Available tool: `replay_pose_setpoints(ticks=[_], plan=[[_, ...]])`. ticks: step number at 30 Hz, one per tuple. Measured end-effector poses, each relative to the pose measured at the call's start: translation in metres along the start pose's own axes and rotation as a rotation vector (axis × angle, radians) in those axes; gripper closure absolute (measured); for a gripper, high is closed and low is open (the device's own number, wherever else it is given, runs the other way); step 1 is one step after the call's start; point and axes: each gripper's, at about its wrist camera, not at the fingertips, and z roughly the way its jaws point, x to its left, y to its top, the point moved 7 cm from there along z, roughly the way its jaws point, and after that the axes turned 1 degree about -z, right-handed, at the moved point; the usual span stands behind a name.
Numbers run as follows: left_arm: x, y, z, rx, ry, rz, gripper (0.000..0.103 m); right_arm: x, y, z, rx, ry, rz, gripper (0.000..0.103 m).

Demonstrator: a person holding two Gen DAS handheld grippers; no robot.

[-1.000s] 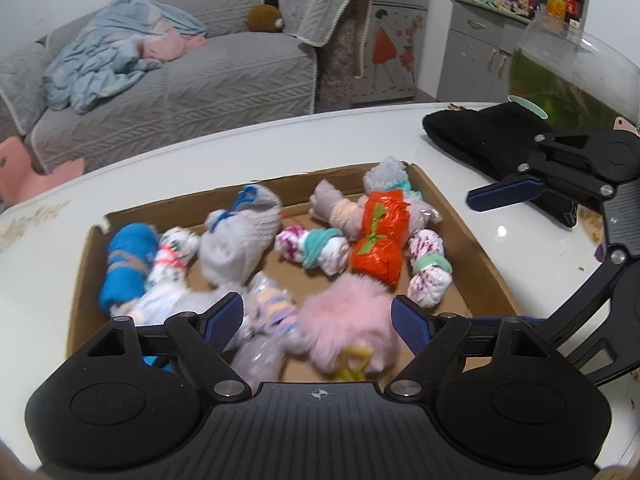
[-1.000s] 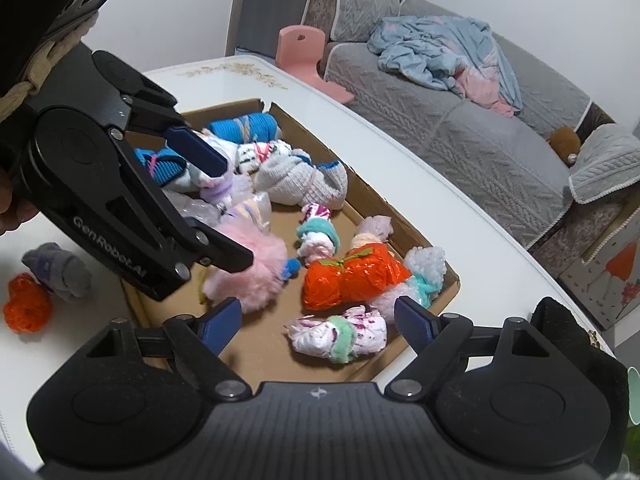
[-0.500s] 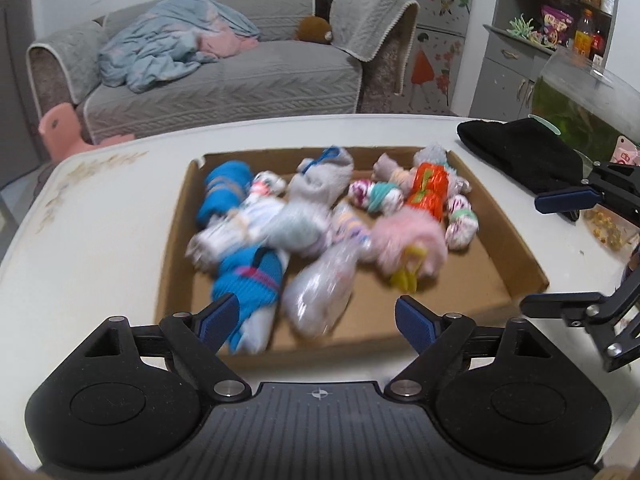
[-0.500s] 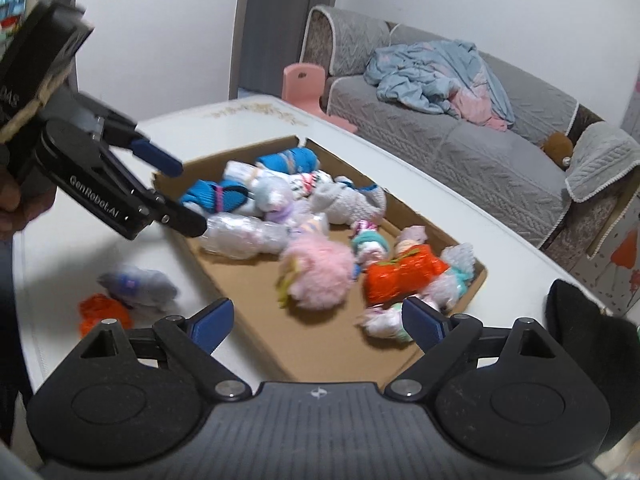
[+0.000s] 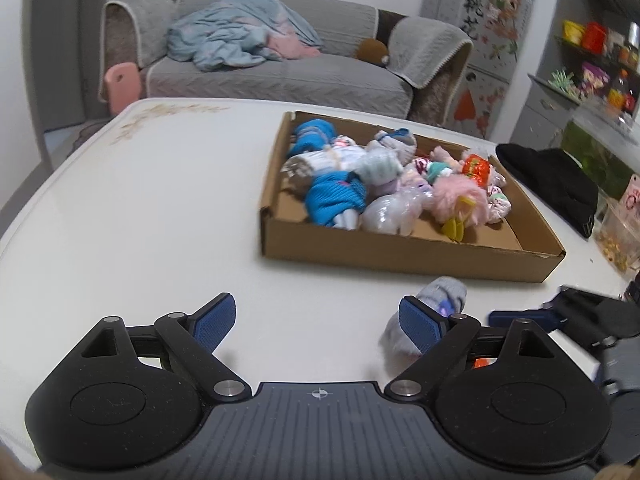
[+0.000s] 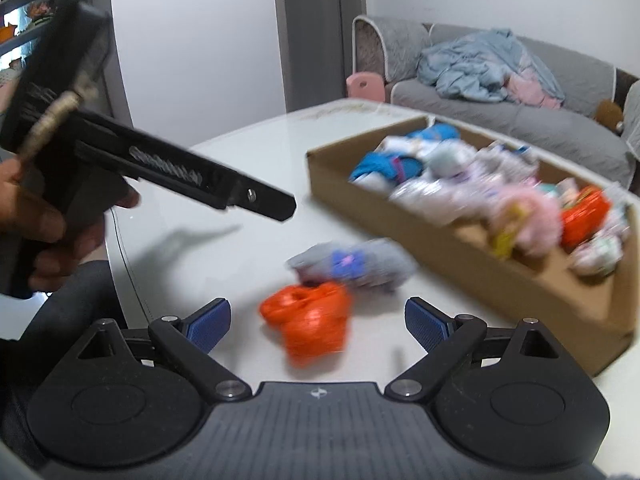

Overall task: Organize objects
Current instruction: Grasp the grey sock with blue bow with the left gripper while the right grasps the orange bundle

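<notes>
A shallow cardboard tray [image 5: 400, 256] on the white table [image 5: 160, 220] holds several rolled sock bundles, among them blue [image 5: 336, 196], pink fluffy [image 5: 460, 200] and orange [image 5: 476, 168]. Two bundles lie loose on the table in front of the tray [image 6: 440, 248]: a grey one [image 6: 352, 264] and an orange one [image 6: 312, 320]. My left gripper [image 5: 318, 322] is over bare table, jaws opening and empty; the grey bundle [image 5: 440, 296] lies just past its right finger. My right gripper [image 6: 318, 320] is wide open, still widening, with the orange bundle between its fingers, untouched.
A black cloth [image 5: 560, 184] and a clear container [image 5: 620, 232] lie right of the tray. The left gripper [image 6: 280, 206], held by a hand [image 6: 40, 220], reaches in from the left of the right wrist view. Behind the table stand a grey sofa [image 5: 280, 76] and a pink stool [image 5: 120, 80].
Both grippers have drawn back from above the tray to the table in front of it, and their jaws have widened. The loose grey and orange bundles now lie close to the right gripper.
</notes>
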Motion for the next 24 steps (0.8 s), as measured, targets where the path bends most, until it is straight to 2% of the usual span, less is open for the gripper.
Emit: replay_pose_setpoints(ticks=[3, 6, 10, 16, 24], plan=[[0.007, -0.01, -0.008, -0.018, 0.0, -0.009, 0.008, 0.005, -0.002, 0.012, -0.004, -0.008, 0.007, 0.015], [0.008, -0.018, -0.01, -0.018, -0.015, 0.001, 0.008, 0.007, -0.003, 0.017, 0.003, -0.005, 0.008, 0.025], [-0.001, -0.021, -0.007, -0.025, -0.063, 0.045, 0.008, 0.005, -0.009, 0.014, 0.008, -0.015, 0.005, 0.054], [-0.034, -0.02, 0.012, -0.028, -0.119, 0.147, 0.008, -0.017, -0.025, -0.016, -0.02, -0.043, 0.052, 0.054], [-0.075, -0.019, 0.052, 0.021, -0.166, 0.245, 0.011, -0.057, -0.042, -0.048, -0.035, -0.128, 0.098, 0.054]])
